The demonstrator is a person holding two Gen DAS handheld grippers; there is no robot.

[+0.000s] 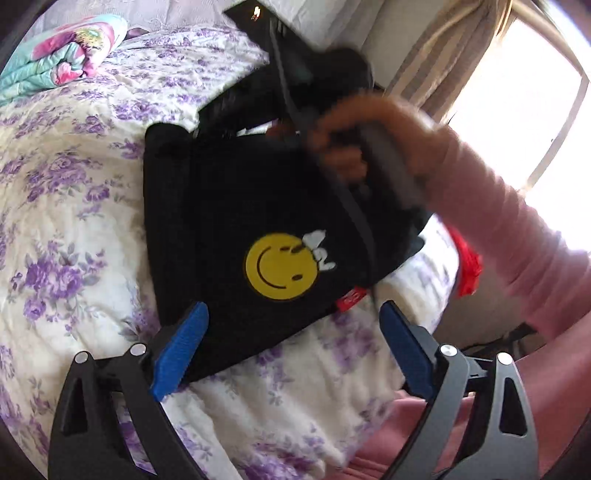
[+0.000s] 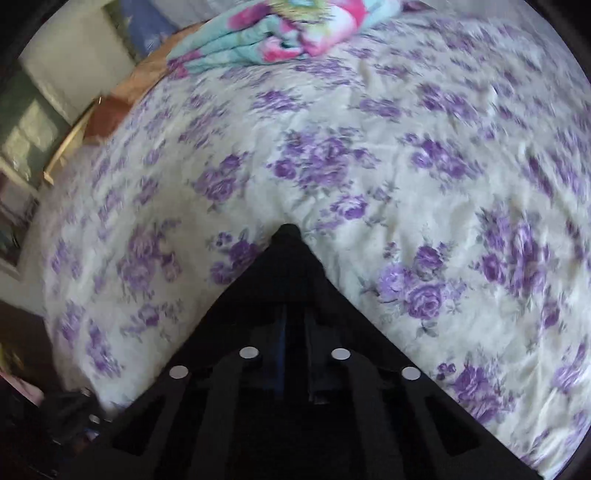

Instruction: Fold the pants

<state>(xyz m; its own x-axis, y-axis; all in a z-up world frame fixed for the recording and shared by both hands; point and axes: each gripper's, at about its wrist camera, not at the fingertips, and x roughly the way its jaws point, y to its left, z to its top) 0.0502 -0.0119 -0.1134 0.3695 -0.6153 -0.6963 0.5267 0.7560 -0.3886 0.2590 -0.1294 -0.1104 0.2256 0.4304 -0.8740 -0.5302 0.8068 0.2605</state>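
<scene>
The black pants with a yellow smiley patch lie folded on the floral bedspread. My left gripper is open just in front of the pants' near edge, its left blue finger over the corner. In the left wrist view the right gripper's body is held by a hand above the far end of the pants, blurred. In the right wrist view my right gripper is shut on black pants fabric that drapes over its fingers.
A folded turquoise and pink blanket lies at the head of the bed. A bright window with a curtain is at the right. The person's pink sleeve crosses the right side. A red item lies by the bed edge.
</scene>
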